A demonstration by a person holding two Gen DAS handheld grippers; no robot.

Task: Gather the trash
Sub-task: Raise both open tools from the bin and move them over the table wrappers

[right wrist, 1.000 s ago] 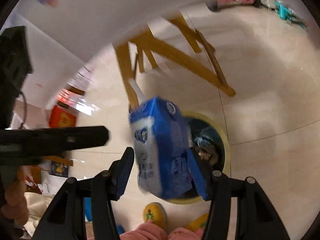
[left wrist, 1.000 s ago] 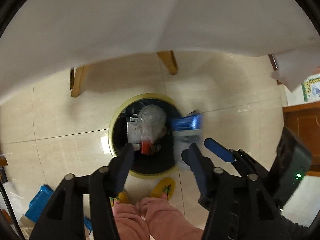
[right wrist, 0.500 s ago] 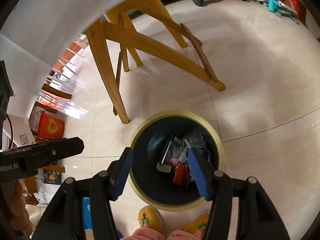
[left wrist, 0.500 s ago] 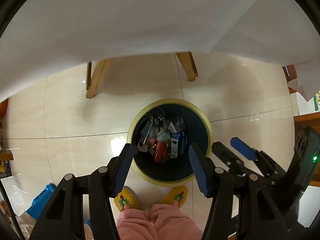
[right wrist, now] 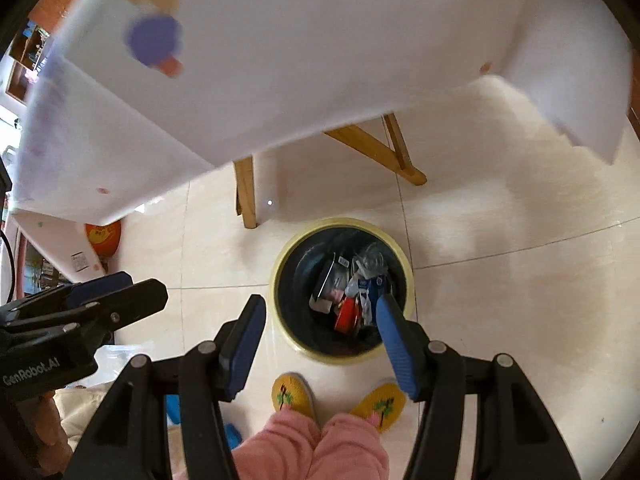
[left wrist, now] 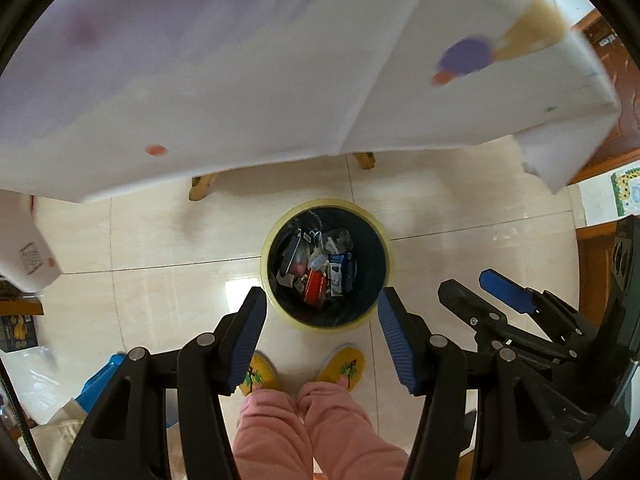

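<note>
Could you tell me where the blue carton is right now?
The blue carton lies inside the bin, at the right of the trash pile beside the red packet.

Home: slippers (left wrist: 343, 366), tiled floor (left wrist: 168, 240)

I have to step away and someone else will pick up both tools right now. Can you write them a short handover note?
Left tool: open, nothing in it, pointing down at the trash bin.
Right tool: open, nothing in it, also above the bin.
Bin stands on the tiled floor in front of the table, by the person's yellow slippers.
Done: a blue-and-white carton, a red packet and other wrappers lie in the bin.
Left: check the table for further trash; its top is blurred here, so I cannot tell what remains.
</note>
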